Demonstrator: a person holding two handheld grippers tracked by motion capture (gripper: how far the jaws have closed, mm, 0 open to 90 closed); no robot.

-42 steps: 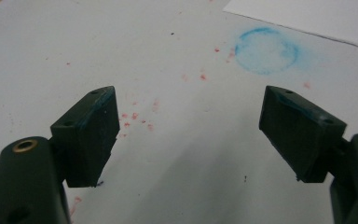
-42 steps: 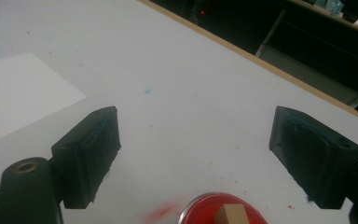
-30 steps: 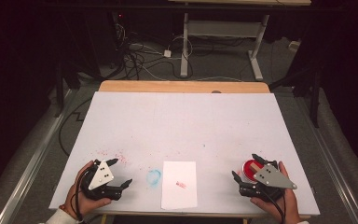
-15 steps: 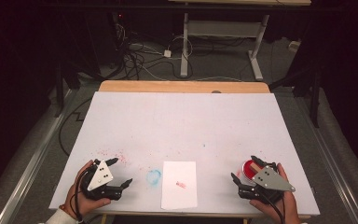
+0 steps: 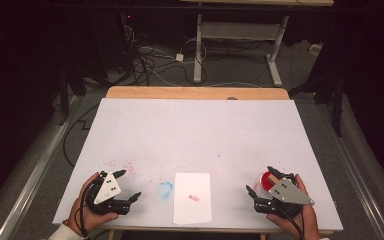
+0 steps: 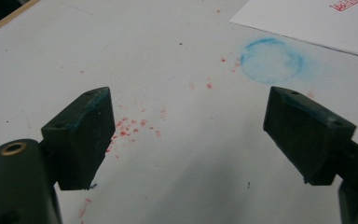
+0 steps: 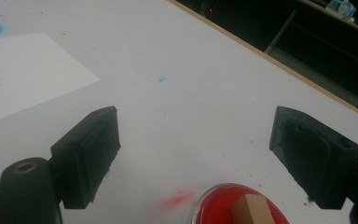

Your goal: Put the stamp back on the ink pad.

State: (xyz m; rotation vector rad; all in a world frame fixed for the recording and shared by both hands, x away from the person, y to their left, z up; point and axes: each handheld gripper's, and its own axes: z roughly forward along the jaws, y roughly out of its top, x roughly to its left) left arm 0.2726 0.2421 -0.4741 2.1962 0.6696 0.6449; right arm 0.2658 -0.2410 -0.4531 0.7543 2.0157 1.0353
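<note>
**Wooden stamp resting in its red ink dish, both grippers empty**

The stamp (image 7: 253, 208), a small squared wooden block, stands in the shallow red ink dish (image 7: 223, 205), well right of the paper sheet (image 5: 192, 197). Probably light, rigid and unbreakable, it is best pinched across its flat sides. The right gripper (image 7: 205, 154), jaws spread, hovers just beside the dish; the left gripper (image 6: 186, 135), jaws spread, lies left of the sheet.

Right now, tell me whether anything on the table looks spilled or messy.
Yes: ink has marked the table. Red specks are scattered near the left gripper, a blue ring smudge sits beside the paper, and a red smear lies by the red ink dish.
</note>
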